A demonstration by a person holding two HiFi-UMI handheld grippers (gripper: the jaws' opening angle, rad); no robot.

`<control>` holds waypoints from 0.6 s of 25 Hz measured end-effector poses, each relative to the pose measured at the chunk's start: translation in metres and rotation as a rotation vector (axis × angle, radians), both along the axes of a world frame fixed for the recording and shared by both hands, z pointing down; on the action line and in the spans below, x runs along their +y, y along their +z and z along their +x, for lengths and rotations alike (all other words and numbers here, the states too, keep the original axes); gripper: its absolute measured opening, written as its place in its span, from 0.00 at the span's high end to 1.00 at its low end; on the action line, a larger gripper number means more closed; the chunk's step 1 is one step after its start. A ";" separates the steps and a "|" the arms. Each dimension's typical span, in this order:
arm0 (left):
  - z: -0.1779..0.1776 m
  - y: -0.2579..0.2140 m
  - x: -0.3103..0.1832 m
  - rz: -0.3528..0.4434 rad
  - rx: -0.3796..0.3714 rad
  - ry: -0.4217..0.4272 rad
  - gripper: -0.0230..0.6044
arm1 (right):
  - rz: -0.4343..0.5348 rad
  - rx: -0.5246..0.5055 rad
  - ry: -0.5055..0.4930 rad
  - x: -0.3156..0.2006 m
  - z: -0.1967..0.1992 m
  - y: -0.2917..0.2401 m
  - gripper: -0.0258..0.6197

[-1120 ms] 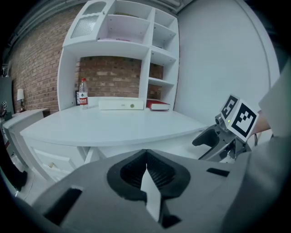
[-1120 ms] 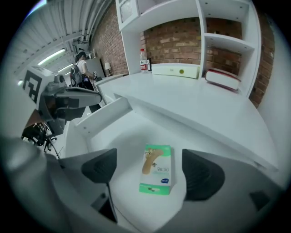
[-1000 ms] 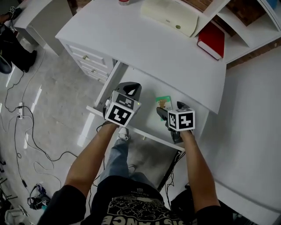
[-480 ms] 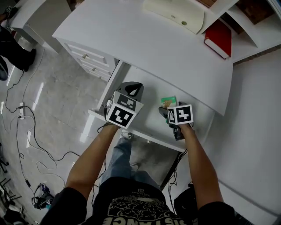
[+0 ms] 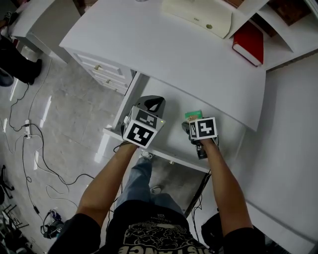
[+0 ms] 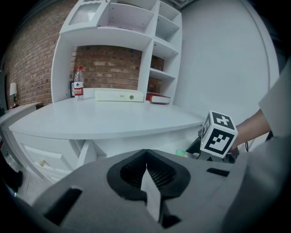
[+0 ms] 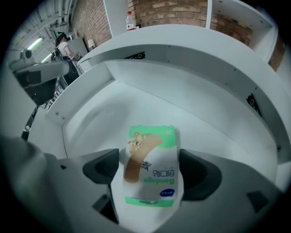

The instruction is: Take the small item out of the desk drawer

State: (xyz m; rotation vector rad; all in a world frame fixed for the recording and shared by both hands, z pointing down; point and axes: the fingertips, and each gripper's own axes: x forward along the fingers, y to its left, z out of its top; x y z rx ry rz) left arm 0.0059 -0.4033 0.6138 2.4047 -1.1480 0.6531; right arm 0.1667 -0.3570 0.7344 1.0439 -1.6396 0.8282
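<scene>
A small green and white bandage box (image 7: 152, 166) lies flat on the floor of the open white desk drawer (image 7: 136, 104). My right gripper (image 7: 152, 173) straddles it, one pad on each long side, and its jaws are closing; the pads stand very near the box's edges. From the head view the box (image 5: 194, 115) peeks out just ahead of the right gripper (image 5: 189, 124), under the desk top's edge. My left gripper (image 5: 151, 105) hovers over the drawer's (image 5: 166, 136) left part, jaws shut with nothing between them (image 6: 146, 175).
The white desk top (image 5: 164, 49) overhangs the drawer's back. On it sit a red book (image 5: 247, 43), a cream case (image 5: 198, 15) and a water bottle (image 6: 78, 83). A small drawer unit (image 5: 102, 69) stands to the left. Cables (image 5: 30, 134) trail over the floor.
My right gripper has moved forward into the drawer until the bandage box is between its jaws. The left gripper has shifted slightly right and stays shut.
</scene>
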 end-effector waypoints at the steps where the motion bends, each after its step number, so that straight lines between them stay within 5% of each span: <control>1: 0.001 0.000 0.000 -0.001 -0.001 0.003 0.95 | 0.000 -0.001 0.001 0.000 0.000 -0.001 0.32; 4: 0.004 0.000 0.002 -0.003 -0.006 0.011 0.95 | 0.002 -0.004 0.000 0.001 0.000 -0.002 0.41; 15: 0.007 -0.035 0.012 0.033 -0.017 0.007 0.95 | 0.102 -0.058 -0.041 0.012 -0.010 -0.042 0.42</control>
